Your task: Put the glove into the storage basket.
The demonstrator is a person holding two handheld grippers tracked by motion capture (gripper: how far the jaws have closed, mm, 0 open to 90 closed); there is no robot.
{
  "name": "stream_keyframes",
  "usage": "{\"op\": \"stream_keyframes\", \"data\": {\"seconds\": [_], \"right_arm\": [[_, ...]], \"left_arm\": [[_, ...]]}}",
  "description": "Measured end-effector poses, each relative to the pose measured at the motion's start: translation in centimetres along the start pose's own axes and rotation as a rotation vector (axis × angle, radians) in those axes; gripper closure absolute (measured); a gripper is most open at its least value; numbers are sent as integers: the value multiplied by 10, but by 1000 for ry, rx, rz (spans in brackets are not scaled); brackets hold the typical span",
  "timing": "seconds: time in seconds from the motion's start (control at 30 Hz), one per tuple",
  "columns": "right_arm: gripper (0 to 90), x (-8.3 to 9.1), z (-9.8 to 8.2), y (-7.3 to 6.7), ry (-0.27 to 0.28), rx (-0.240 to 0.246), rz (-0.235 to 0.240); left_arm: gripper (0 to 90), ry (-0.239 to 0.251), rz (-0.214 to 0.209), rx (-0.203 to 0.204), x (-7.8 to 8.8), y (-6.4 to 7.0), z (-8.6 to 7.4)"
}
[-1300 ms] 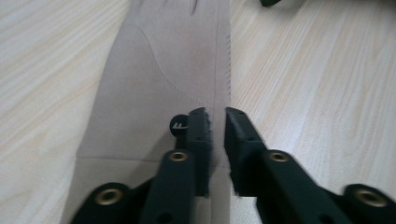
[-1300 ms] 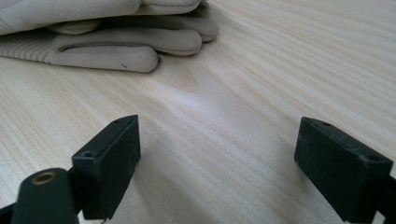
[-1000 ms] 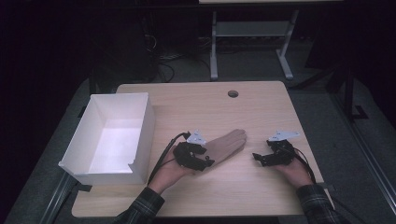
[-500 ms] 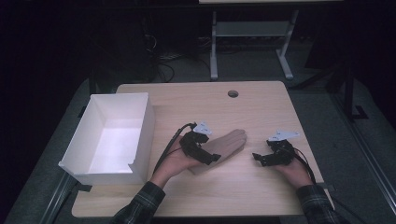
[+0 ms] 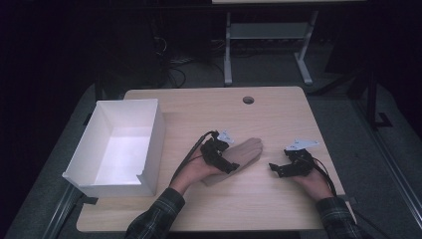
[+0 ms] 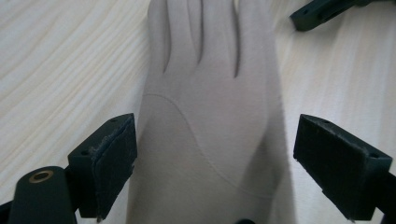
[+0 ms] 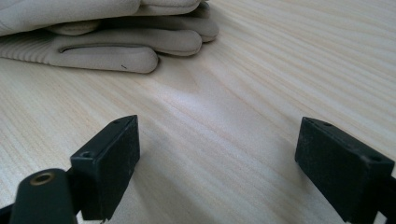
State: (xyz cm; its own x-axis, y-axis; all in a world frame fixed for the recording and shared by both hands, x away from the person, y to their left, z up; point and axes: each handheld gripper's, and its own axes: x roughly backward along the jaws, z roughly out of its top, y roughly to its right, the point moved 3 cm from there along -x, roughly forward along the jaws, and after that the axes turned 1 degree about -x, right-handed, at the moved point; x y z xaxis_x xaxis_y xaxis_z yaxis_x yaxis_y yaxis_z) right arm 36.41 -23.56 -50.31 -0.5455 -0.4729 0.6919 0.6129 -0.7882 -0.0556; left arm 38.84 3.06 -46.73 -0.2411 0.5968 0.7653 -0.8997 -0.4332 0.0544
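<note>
Beige fabric glove (image 5: 244, 154) flat on pale wooden table (image 5: 278, 114), right of empty white cardboard box (image 5: 119, 144), not yet boxed. Left gripper (image 6: 215, 158) just opened, jaws spread astride glove, pads clear. Right gripper (image 5: 276, 169) spread, empty, beside glove. Since the earlier frame: left gripper further along the glove.

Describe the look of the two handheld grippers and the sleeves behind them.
Both the left gripper and right gripper are black, each with two blocky jaws faced by dark pads with small holes. A grey three-cornered plate sits on each, and a black cable trails back. The sleeves are dark plaid.
</note>
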Motion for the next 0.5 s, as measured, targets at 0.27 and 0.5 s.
{"op": "stream_keyframes", "data": {"seconds": [0.27,0.5], "right_arm": [[133,0,0,0,0,1,0],[133,0,0,0,0,0,0]], "left_arm": [[129,-52,5,-12,-16,-2,-8],[175,-43,-19,-3,-16,-2,-12]]}}
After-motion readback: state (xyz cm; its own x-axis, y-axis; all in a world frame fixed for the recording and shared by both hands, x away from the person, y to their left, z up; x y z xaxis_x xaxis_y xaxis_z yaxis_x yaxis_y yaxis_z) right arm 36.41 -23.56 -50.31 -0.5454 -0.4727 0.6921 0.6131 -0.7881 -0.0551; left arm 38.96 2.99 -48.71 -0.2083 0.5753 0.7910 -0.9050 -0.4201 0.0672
